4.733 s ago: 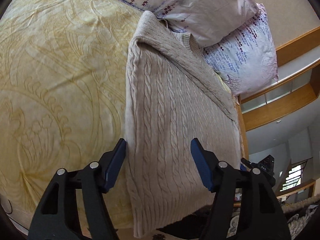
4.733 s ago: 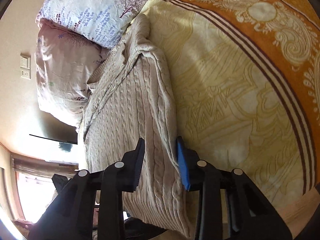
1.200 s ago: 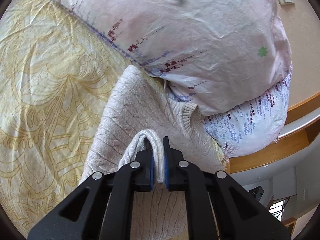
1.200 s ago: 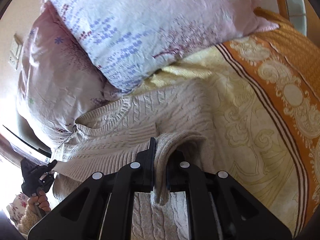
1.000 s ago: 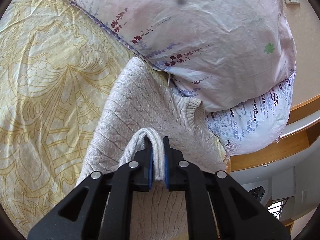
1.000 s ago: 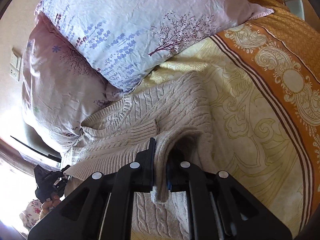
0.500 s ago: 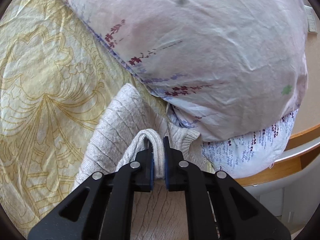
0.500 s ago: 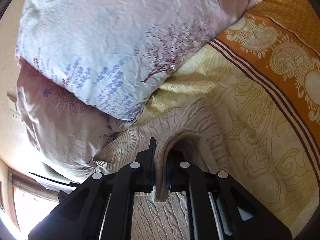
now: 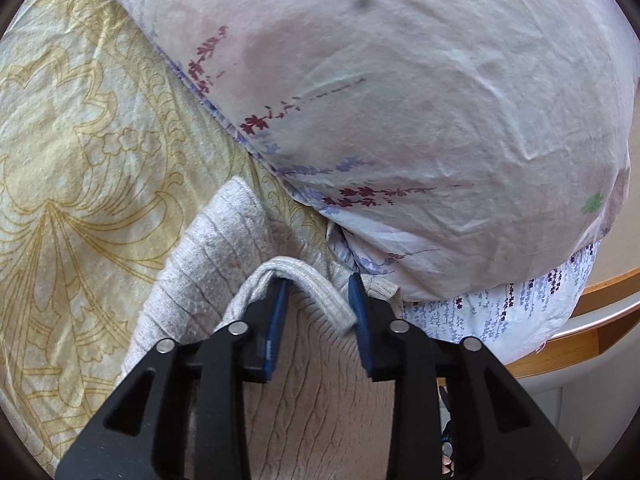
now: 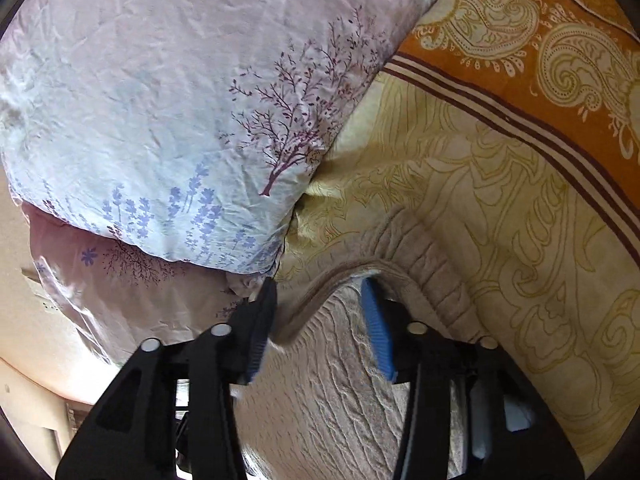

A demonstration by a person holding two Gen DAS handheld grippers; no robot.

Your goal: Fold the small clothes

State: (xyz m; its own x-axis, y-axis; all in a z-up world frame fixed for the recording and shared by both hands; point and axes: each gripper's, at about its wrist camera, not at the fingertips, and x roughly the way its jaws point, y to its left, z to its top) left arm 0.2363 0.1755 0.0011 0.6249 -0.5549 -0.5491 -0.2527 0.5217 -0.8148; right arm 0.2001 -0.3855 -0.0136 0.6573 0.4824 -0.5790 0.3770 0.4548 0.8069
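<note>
A beige cable-knit sweater (image 9: pixel 208 264) lies on the yellow patterned bedspread (image 9: pixel 72 152), folded over on itself up against the pillows. My left gripper (image 9: pixel 318 304) is open, and the sweater's ribbed hem (image 9: pixel 308 284) lies loose between its blue pads. In the right wrist view my right gripper (image 10: pixel 320 312) is also open, with the folded hem edge (image 10: pixel 340 272) draped across the gap over the sweater (image 10: pixel 352 400).
Two floral pillows (image 9: pixel 400 100) are stacked right ahead of both grippers; they also show in the right wrist view (image 10: pixel 160 100). A wooden headboard ledge (image 9: pixel 600 320) is at the right. The bedspread's orange border (image 10: pixel 540 60) runs along the far right.
Both grippers carried the sweater's hem up toward the pillows while shut on it. Now both have opened and let the hem go near the collar.
</note>
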